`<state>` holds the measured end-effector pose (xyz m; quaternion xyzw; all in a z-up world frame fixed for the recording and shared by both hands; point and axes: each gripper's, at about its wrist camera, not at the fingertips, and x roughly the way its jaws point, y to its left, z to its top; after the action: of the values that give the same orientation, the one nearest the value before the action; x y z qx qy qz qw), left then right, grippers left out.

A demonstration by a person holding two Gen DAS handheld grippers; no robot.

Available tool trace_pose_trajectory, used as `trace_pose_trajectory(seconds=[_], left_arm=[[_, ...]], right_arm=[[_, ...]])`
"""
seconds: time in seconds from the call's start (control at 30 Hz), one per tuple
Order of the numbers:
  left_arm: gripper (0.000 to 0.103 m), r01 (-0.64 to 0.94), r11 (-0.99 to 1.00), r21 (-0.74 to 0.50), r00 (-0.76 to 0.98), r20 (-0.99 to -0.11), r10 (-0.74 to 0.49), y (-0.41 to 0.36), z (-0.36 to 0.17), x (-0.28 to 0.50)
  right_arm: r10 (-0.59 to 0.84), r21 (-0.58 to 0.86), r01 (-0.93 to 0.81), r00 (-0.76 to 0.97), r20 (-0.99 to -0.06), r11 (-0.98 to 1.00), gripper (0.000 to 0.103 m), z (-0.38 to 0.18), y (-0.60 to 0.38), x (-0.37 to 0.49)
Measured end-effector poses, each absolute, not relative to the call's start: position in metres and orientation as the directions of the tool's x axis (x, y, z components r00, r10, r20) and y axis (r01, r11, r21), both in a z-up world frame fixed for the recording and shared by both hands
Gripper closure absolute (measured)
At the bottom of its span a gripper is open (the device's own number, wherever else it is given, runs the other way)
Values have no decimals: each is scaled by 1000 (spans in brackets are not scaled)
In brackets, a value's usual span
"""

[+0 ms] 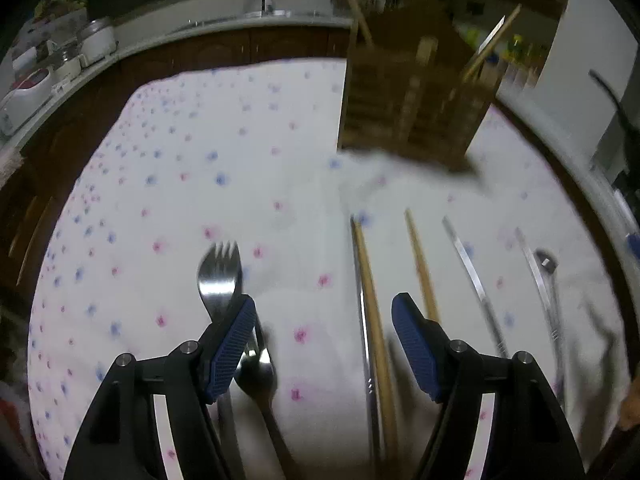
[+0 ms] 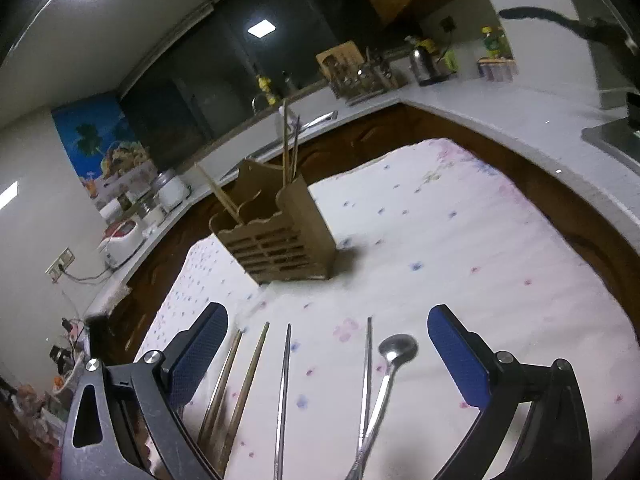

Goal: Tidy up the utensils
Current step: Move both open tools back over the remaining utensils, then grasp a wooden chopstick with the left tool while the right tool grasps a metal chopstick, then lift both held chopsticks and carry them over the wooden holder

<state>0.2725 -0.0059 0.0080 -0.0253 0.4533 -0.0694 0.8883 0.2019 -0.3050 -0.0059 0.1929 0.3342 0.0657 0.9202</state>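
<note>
Left gripper: fingers spread, nothing pinched. A fork lies on the flowered cloth just outside the left finger, its tines pointing away and its neck passing behind that pad. A spoon lies beside the fork, its bowl just inside the same pad; whether either touches the pad cannot be told. A wooden chopstick lies in the gap, nearer the right finger, with a thin metal one alongside. A second wooden chopstick runs behind the right finger.

Right gripper: fingers spread wide, nothing gripped. Between them on the cloth, left to right: two wooden chopsticks, a steel chopstick, another steel chopstick, and a small spoon, bowl pointing away, its handle crossing that last chopstick.

Holder: wooden, slatted, upright on the cloth beyond both grippers, a few chopsticks standing in it.
</note>
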Motion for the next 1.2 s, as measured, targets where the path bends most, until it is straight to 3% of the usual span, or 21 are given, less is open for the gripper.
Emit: trace_pose_trajectory(seconds=[0.13, 0.2, 0.23, 0.27, 0.3, 0.4, 0.67, 0.73, 0.87, 0.93, 1.0, 1.07, 1.2], left_arm=[[37, 135, 976, -169, 586, -781, -216, -11, 14, 277], [48, 172, 968, -181, 569, -785, -248, -22, 10, 283], [53, 191, 965, -179, 554, -793, -256, -30, 5, 288], [54, 205, 963, -176, 538, -802, -261, -37, 1, 292], [54, 217, 961, -172, 524, -810, -263, -40, -4, 298], [54, 238, 960, -148, 489, -836, -250, -57, -18, 315], [57, 238, 968, -77, 458, -870, -182, -73, -37, 348], [62, 242, 968, -68, 458, -871, -175, -76, -38, 354], [71, 256, 966, -47, 452, -877, -163, -82, -37, 360], [88, 271, 962, -40, 451, -877, -163, -86, -36, 362], [96, 295, 955, -39, 452, -874, -176, -92, -36, 359], [97, 308, 951, -12, 471, -867, -164, -96, -37, 358], [100, 294, 954, -61, 462, -865, -198, -89, -36, 358]], right_arm=[[268, 367, -28, 736, -622, 930, 9, -17, -290, 215], [271, 356, -32, 711, -649, 934, 23, -24, -286, 222], [272, 351, -29, 694, -667, 936, 37, -29, -284, 226], [270, 347, -23, 677, -684, 937, 49, -34, -283, 230], [268, 338, -19, 653, -709, 941, 52, -41, -281, 236], [252, 300, -19, 596, -762, 954, 53, -60, -276, 250], [194, 209, -28, 507, -840, 978, 67, -91, -272, 280], [188, 203, -20, 480, -857, 979, 76, -98, -273, 288], [159, 168, -22, 467, -870, 986, 83, -103, -271, 294], [142, 146, -30, 474, -869, 989, 86, -104, -269, 292], [127, 122, -42, 483, -866, 992, 89, -104, -266, 290], [125, 129, -25, 489, -863, 991, 97, -104, -271, 290], [151, 167, -13, 489, -859, 986, 98, -102, -276, 292]])
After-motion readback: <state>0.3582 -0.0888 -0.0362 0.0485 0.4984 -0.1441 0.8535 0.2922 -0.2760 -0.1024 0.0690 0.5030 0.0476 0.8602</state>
